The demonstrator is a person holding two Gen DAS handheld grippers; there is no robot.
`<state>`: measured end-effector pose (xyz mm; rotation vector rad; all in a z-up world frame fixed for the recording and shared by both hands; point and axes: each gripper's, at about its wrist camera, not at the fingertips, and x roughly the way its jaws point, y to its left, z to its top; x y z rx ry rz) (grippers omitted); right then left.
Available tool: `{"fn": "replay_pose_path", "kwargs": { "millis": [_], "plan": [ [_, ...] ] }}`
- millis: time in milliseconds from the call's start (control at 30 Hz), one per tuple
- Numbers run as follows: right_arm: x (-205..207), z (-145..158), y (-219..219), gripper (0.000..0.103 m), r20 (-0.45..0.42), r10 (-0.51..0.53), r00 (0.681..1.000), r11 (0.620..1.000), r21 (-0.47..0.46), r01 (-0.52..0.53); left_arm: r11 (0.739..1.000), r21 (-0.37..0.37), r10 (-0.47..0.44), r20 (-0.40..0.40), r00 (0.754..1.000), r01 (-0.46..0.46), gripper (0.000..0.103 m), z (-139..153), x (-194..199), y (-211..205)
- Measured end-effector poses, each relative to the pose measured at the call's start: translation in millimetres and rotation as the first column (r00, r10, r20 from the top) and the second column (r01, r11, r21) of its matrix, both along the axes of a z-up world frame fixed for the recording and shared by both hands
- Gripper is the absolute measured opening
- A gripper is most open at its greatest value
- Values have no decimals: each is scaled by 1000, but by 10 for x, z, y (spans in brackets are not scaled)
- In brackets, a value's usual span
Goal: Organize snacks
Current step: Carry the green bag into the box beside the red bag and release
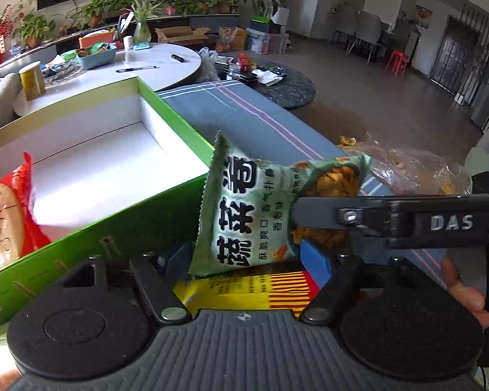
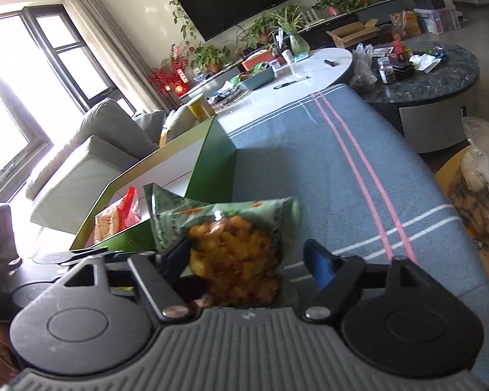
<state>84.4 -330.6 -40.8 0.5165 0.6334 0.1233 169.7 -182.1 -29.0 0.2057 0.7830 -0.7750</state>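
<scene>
The green snack packet hung in the air just beside the near right corner of the green box, over the blue striped cloth that covered the surface; in the left wrist view it sat at about one o'clock from the camera, its clear window of orange pieces turned toward three o'clock. The right hand-held gripper had the packet between its fingers; its left finger lay against the packet's side, while its blue-padded right finger stood apart from it, so I could not tell whether the grip was firm; one of its fingers crossed the left wrist view from three o'clock onto the packet. The left hand-held gripper stood released, jaws apart beneath the packet, with a yellow and red packet showing between them. A red snack bag lay inside the box at nine o'clock. A white round table stood beyond the box at eleven o'clock.
</scene>
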Motion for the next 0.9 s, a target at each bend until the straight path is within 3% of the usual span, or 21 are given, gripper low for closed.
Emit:
{"fn": "replay_pose_path", "kwargs": {
  "millis": [67, 133, 467, 733, 900],
  "plan": [
    [-5, 1, 39, 76, -1, -8, 1000, 1000, -19, 7, 1000, 14, -2, 21, 1000, 2, 69, 3, -28, -31],
    [-21, 22, 56, 75, 6, -17, 1000, 999, -36, 17, 1000, -5, -21, 12, 1000, 22, 60, 41, -65, -25],
    [-342, 508, 67, 75, 159, -27, 987, 997, -62, 37, 994, -105, -17, 114, 993, 29, 60, 518, -350, 75],
    [-170, 765, 182, 75, 228, 50, 972, 999, -18, -48, 987, -152, 71, 184, 980, -43, 61, 823, -344, 405],
    [75, 853, 371, 75, 237, 113, 965, 993, -10, -113, 979, -163, 150, 178, 973, -121, 61, 846, -178, 612]
  ]
}}
